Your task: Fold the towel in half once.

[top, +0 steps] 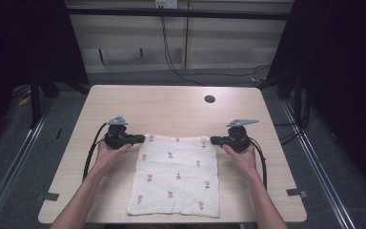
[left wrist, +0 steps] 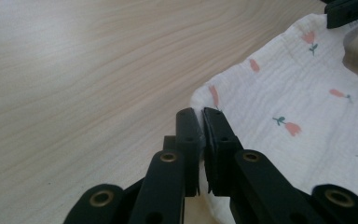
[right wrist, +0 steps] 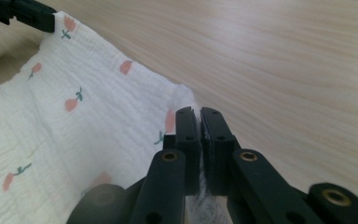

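High view: cloth (top: 176,174) lies flat on the tabletop (top: 171,105), near edge close to the person's side, far edge across the middle.
Item: white crinkled cloth printed with small pink flowers, roughly square, single layer as far as can be told.
Left gripper (top: 140,139): at the far left corner of the cloth; in the left gripper view (left wrist: 200,114) the jaws stand pressed together with the corner's edge pinched between them.
Right gripper (top: 214,140): at the far right corner; in the right gripper view (right wrist: 199,113) the jaws are likewise closed, a fold of white fabric caught between the pads.
Hands: left hand (top: 107,152) and right hand (top: 240,152) low, just above the tabletop.
Step in hand: both far corners secured, apparently the start of a fold.
Next move, judged: lift both corners together, keep the far edge taut and level, carry it toward the near edge and align corner with corner.
Caution: uneven lifting would skew the fold.
Other: dark round hole (top: 209,99) in the tabletop, well apart from the cloth.
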The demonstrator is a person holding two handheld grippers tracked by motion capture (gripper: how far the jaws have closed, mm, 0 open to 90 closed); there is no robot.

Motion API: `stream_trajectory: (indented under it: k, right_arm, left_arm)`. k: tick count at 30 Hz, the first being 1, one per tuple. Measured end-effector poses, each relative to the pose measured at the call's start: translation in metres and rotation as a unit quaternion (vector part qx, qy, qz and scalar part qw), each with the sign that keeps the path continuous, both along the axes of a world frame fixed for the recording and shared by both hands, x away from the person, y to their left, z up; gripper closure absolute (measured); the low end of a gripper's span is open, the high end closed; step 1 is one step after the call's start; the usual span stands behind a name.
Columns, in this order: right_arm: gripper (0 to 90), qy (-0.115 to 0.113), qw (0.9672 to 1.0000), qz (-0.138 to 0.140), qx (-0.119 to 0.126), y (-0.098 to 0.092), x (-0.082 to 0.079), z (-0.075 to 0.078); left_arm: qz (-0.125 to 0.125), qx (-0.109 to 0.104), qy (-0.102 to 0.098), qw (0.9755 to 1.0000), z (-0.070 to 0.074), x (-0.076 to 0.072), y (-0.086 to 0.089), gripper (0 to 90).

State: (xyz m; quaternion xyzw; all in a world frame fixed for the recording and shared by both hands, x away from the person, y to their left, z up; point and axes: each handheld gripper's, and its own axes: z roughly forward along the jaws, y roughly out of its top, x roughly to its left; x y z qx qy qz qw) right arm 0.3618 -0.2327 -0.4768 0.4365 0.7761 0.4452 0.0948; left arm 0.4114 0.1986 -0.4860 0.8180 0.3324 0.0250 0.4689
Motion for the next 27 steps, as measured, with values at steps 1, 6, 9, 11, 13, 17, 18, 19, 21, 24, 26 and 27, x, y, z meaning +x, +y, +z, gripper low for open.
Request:
stream_trajectory:
  k: [1,6,9,11,13,17,18,19,21,24,26,27]
  right_arm:
    - [86.7,0.000,1.0000,-0.003,0.004,-0.002,-0.001,0.001]
    - [86.7,-0.009,0.9999,-0.006,0.013,-0.008,-0.003,0.007]
    - [86.3,-0.015,0.9997,-0.006,0.018,-0.007,-0.005,0.010]
    - [86.3,-0.018,0.9997,-0.006,0.017,-0.005,-0.006,0.012]
    - [86.4,-0.020,0.9996,-0.003,0.020,-0.004,-0.007,0.015]
    - [86.4,-0.021,0.9995,0.004,0.023,-0.003,-0.012,0.021]
    - [86.4,-0.026,0.9995,0.010,0.018,-0.004,-0.016,0.024]
    - [86.4,-0.026,0.9995,0.010,0.018,-0.004,-0.016,0.024]
    - [86.5,-0.025,0.9995,0.014,0.017,-0.006,-0.019,0.026]
    - [86.6,-0.020,0.9995,0.025,0.008,-0.006,-0.031,0.028]
    - [86.5,-0.018,0.9994,0.028,0.003,-0.005,-0.034,0.028]
    - [86.5,-0.020,0.9993,0.032,-0.005,-0.004,-0.038,0.028]
  left_arm:
    - [0.001,0.002,-0.005,1.0000,0.002,-0.001,0.001,85.7]
    - [0.003,-0.016,-0.015,0.9998,0.011,-0.002,0.004,85.7]
    - [0.007,-0.014,-0.024,0.9996,0.013,-0.004,0.004,85.7]
    - [0.010,-0.013,-0.025,0.9996,0.012,-0.005,0.004,85.7]
    - [0.008,-0.009,-0.024,0.9996,0.011,-0.005,0.004,85.7]
    - [0.004,-0.015,-0.023,0.9996,0.015,-0.009,0.005,85.6]
    - [-0.003,-0.024,-0.019,0.9995,0.015,-0.014,0.004,85.6]
    - [-0.003,-0.024,-0.019,0.9995,0.015,-0.014,0.004,85.7]
    - [-0.010,-0.009,-0.022,0.9997,0.014,-0.019,0.001,85.7]
    - [-0.010,-0.013,-0.030,0.9994,0.019,-0.026,0.000,85.7]
    - [-0.013,-0.008,-0.037,0.9992,0.024,-0.031,0.000,85.7]
    - [-0.017,-0.009,-0.038,0.9991,0.025,-0.033,0.001,85.7]
